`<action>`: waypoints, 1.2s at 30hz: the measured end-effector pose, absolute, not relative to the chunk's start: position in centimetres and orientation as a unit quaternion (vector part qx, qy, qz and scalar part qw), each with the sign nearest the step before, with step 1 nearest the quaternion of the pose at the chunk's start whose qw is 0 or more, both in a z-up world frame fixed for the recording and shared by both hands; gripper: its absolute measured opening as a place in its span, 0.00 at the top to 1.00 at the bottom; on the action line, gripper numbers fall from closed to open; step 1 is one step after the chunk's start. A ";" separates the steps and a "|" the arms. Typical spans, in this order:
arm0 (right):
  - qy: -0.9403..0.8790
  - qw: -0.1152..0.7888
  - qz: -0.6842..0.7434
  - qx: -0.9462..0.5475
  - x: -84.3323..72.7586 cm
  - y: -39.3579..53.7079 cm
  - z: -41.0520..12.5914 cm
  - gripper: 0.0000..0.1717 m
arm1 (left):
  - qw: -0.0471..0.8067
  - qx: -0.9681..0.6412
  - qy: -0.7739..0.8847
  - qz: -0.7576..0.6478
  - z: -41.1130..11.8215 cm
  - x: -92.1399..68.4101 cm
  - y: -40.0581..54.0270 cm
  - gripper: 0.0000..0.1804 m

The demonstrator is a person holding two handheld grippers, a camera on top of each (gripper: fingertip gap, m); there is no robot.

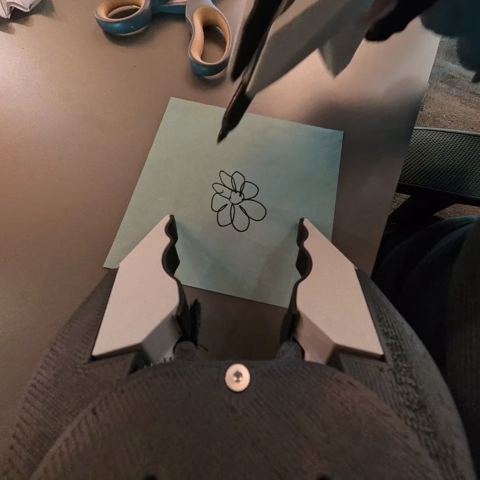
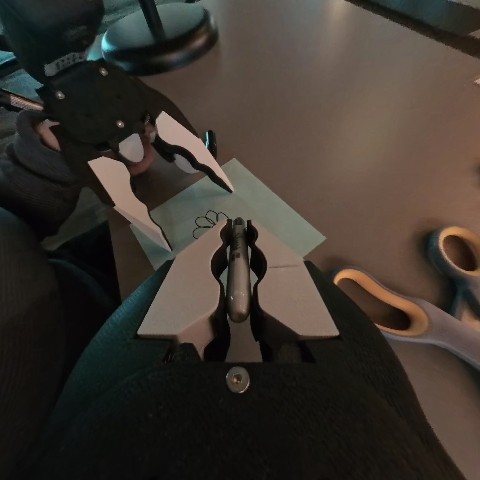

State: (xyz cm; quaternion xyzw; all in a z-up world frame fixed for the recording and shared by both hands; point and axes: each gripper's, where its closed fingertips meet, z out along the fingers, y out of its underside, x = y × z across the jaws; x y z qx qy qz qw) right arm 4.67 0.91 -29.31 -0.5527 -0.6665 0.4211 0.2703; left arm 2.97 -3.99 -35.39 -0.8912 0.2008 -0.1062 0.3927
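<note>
- The right gripper is clamped on a grey marker, both pads pressed to its barrel, tip pointing down over the far part of the paper.
- The left gripper is spread wide with nothing between its fingers, both tips planted on the paper, one at each side.
- A flower drawing sits mid-sheet, between the left tips and the marker tip.
- The paper lies flat on the table.
- Scissors rest beyond the paper.
- A black cap lies behind the left gripper.
</note>
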 end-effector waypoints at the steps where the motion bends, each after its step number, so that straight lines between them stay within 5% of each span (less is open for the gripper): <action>1: -0.667 0.273 0.418 -0.553 4.9 1.1 -29.3 0.95 | 0.393 -0.891 0.201 -0.106 -35.4 3.0 -4.0 0.49; 14: -0.656 0.281 0.446 -0.540 6.5 0.7 -28.8 0.95 | 0.411 -0.877 0.217 -0.124 -33.2 2.8 -4.9 0.40; 21: -0.705 0.226 0.449 -0.500 4.8 -3.2 -29.4 0.95 | 0.368 -0.891 0.241 -0.114 -35.8 2.5 -6.5 0.48; 36: -0.791 0.158 0.397 -0.439 3.7 -7.8 -31.1 0.95 | 0.361 -0.893 0.240 -0.116 -36.1 2.3 -7.0 0.43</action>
